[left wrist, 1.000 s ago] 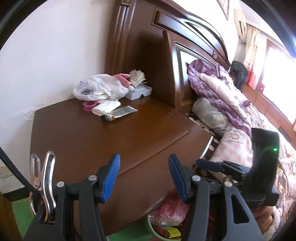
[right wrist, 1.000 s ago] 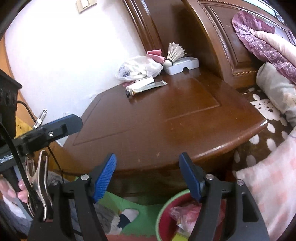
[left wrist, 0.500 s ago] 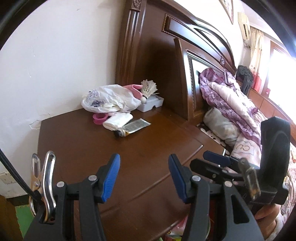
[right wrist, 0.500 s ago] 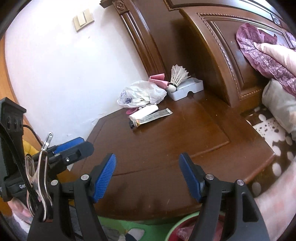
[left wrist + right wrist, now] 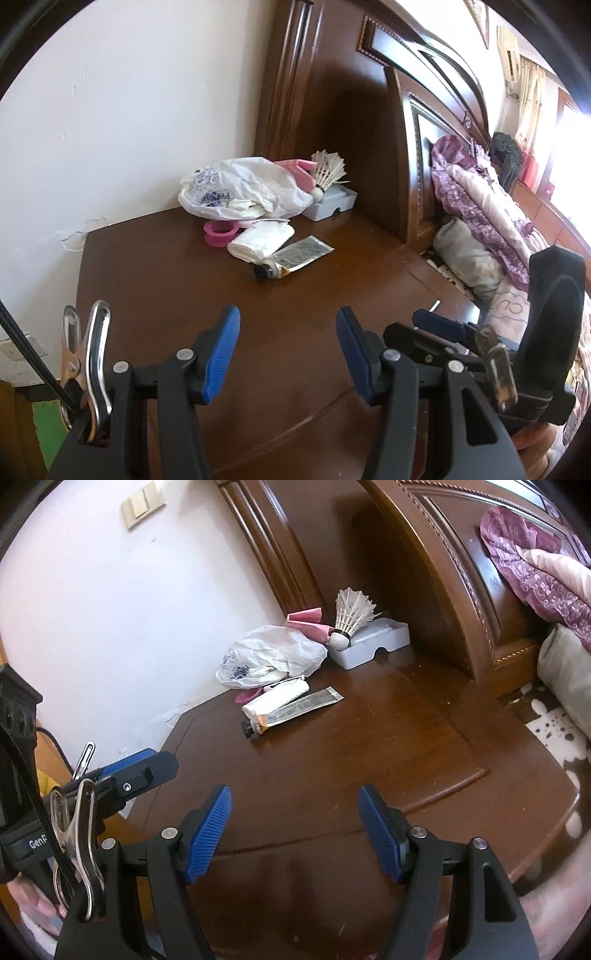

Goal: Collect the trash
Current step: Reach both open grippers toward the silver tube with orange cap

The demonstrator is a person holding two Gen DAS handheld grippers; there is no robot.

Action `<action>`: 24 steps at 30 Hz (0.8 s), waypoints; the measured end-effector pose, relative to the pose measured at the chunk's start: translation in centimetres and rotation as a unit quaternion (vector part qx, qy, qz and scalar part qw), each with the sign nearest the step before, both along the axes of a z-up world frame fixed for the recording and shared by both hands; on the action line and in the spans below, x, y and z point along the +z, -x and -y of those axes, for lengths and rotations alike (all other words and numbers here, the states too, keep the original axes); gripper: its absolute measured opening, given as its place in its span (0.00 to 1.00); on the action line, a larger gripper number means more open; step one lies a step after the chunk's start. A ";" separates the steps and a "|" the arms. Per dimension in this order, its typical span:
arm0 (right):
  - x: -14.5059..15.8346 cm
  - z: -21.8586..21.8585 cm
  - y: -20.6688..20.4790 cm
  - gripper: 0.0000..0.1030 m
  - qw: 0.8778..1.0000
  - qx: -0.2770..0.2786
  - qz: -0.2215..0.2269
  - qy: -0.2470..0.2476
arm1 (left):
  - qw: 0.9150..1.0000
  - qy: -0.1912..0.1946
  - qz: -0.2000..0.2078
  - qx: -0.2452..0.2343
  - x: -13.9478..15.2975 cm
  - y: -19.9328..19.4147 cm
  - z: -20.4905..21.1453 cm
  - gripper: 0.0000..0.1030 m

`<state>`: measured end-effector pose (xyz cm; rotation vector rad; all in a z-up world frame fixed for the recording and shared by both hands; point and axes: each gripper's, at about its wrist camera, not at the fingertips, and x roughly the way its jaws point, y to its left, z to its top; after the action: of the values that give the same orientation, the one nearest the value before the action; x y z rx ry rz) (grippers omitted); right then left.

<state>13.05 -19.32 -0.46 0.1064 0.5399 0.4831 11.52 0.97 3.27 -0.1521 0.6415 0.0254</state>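
Left wrist view: the left gripper (image 5: 287, 352) hangs spread wide and empty over the wooden nightstand (image 5: 184, 295). Its counterpart, the right gripper (image 5: 295, 834), gapes likewise; a crumpled plastic bag (image 5: 269, 655), squeezed tube (image 5: 291, 710) and tissue wad (image 5: 277, 698) lie clustered at the far corner.

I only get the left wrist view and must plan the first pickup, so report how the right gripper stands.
Observer: In the right wrist view, the right gripper is wide open, with nothing between its blue pads. It is held over the near part of the brown wooden nightstand.
Operator: Name what lies nearest ahead of it.
Observer: The squeezed silver tube with a black cap lies flat, its cap end nearer the gripper, slightly to the left of its centre line.
Operator: Tell me what is on the wall above.
Observer: A beige wall switch plate sits high on the white wall, outside your frame.
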 end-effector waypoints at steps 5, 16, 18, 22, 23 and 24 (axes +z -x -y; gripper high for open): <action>-0.1 -0.6 -1.2 0.70 1.000 -0.006 -0.003 -0.014 | 1.000 -0.002 -0.002 0.011 -0.2 -0.7 -0.8 0.56; -0.9 -0.9 -3.6 0.70 0.998 -0.009 -0.031 -0.049 | 0.999 0.005 -0.016 0.030 -0.7 -2.1 -3.0 0.56; -1.0 -1.1 -3.7 0.70 0.998 -0.010 -0.034 -0.044 | 0.999 0.017 -0.022 0.038 -1.0 -2.5 -3.5 0.56; -0.8 -1.6 -3.8 0.70 0.999 -0.015 -0.024 -0.033 | 0.998 0.023 -0.034 0.046 -1.7 -3.4 -3.7 0.56; -0.7 -1.6 -3.9 0.70 0.999 -0.017 -0.024 -0.033 | 0.998 0.020 -0.035 0.047 -1.9 -3.5 -3.7 0.56; -0.6 -1.6 -3.9 0.70 0.999 -0.018 -0.025 -0.034 | 0.998 0.018 -0.035 0.048 -1.9 -3.5 -3.7 0.56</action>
<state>16.95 -17.76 -1.06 0.1937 0.5697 0.4643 15.06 4.67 1.34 -0.2168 0.7040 0.1121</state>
